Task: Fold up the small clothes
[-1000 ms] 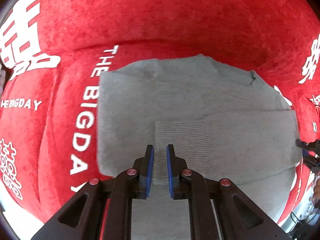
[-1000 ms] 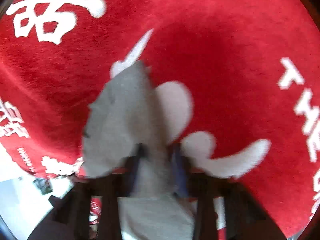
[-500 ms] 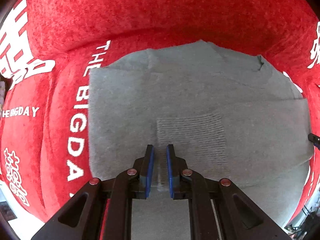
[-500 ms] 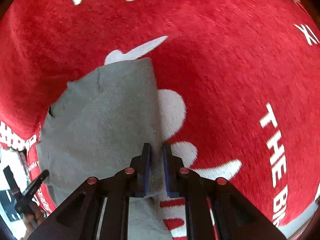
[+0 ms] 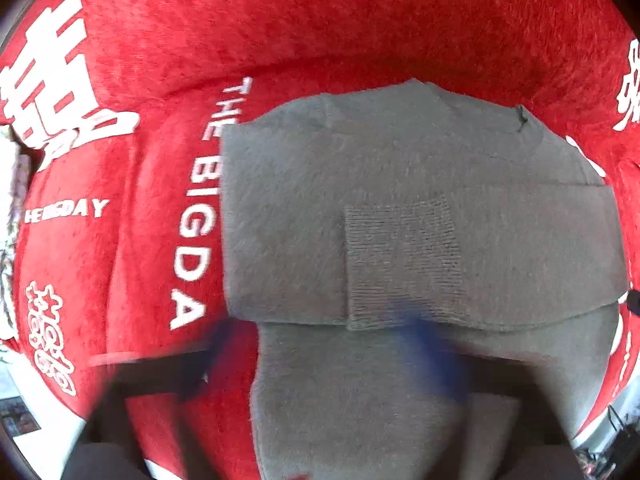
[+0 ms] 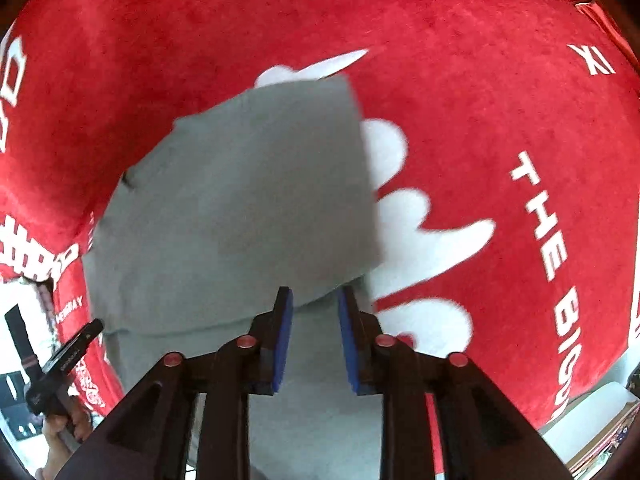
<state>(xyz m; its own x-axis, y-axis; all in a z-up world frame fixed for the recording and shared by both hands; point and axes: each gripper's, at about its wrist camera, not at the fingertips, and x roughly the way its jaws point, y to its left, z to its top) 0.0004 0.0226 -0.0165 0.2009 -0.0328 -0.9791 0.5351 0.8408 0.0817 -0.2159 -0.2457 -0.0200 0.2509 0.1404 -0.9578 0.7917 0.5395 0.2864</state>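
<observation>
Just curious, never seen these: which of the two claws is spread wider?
The left claw: its blurred blue pads stand far apart. On the right claw they sit closer. Both have just been opening, nothing pinched, above the grey sweater.

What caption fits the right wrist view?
Right gripper, jaws just opening and empty, above the folded grey sweater on a red blanket.

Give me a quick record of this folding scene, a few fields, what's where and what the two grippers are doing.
surface: red plush blanket with white lettering
garment: grey knit top, lying flat on the blanket
fold state: one sleeve laid across the body, its ribbed cuff on top
left gripper: blurred, jaws have just been opening wide, nothing gripped
right gripper: jaws have just been opening, parted above the garment's edge, pads not pressing on cloth
also in view: a hand at the lower left of the right wrist view
</observation>
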